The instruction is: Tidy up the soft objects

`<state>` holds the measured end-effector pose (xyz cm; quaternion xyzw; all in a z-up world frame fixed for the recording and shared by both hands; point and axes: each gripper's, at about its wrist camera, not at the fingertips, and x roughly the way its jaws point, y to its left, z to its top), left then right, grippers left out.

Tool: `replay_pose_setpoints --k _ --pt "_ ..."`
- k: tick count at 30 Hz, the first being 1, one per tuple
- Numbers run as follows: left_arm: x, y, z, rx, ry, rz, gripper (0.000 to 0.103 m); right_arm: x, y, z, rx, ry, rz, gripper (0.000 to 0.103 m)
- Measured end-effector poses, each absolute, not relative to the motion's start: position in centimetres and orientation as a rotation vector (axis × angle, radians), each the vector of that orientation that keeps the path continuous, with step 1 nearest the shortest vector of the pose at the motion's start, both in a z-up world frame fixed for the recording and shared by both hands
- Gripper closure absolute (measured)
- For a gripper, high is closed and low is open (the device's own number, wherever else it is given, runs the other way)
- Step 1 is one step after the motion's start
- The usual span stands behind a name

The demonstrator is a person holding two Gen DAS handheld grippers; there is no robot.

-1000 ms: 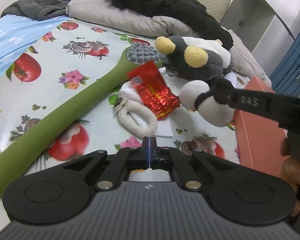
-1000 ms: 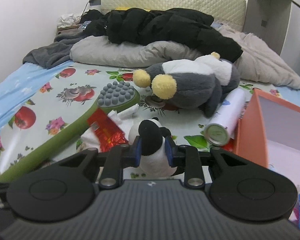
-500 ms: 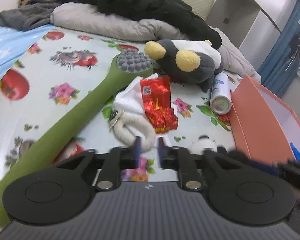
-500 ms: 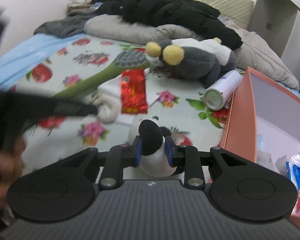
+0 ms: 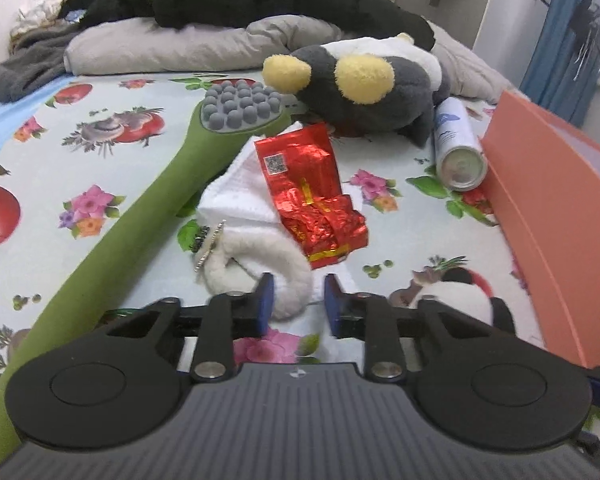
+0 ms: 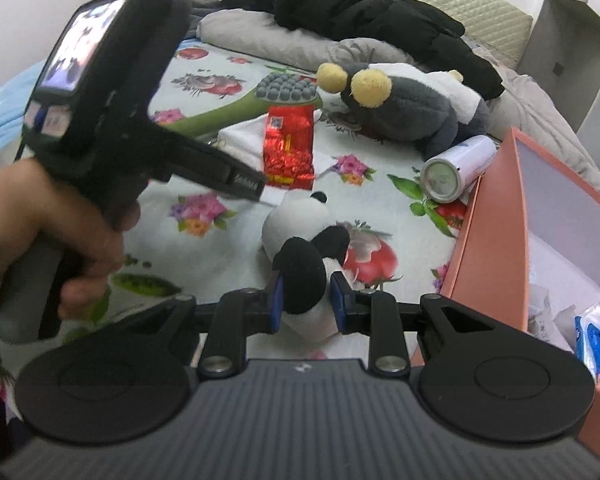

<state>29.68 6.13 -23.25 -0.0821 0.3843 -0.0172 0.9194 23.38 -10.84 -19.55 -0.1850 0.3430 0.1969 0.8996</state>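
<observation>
Left wrist view: my left claw is closing round the fluffy white loop between its fingers, which may slip out.

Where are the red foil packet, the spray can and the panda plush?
red foil packet [image 5: 304,184]: left wrist view, centre of the crinkled foil.
spray can [image 5: 456,140]: left wrist view, side of the white body.
panda plush [image 6: 302,276]: right wrist view, black part between the fingers.

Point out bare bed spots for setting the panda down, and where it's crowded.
Free: the floral sheet left of the green massager, and the strip between the red packet and orange box. Crowded: around the white cloth, grey plush and can.
</observation>
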Motion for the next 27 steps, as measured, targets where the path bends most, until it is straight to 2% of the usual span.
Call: replay_pose_setpoints --k 1,7,10,12,17,24,27 --pt "29.7 6.0 -23.3 -0.156 0.788 -0.026 0.095 23.2 -10.8 -19.6 -0.387 0.706 0.410 0.075" --pt "29.1 6.3 -22.8 -0.157 0.798 0.014 0.102 22.5 -11.0 -19.4 -0.393 0.687 0.414 0.075" --pt "27.5 6.5 -21.6 -0.186 0.782 0.012 0.102 21.8 -11.1 -19.0 -0.394 0.684 0.427 0.075" --pt "26.0 6.6 -20.6 -0.203 0.767 0.010 0.102 21.1 -11.0 -18.7 -0.402 0.675 0.433 0.079" --pt "21.3 7.0 -18.8 -0.249 0.758 0.001 0.102 19.3 -10.9 -18.4 -0.410 0.678 0.454 0.079" --pt "15.0 7.5 -18.7 -0.274 0.789 0.002 0.102 16.6 -10.3 -18.3 -0.422 0.687 0.506 0.079" --pt "13.7 8.2 -19.5 -0.299 0.807 0.024 0.101 16.5 -10.2 -18.3 -0.402 0.710 0.515 0.075"
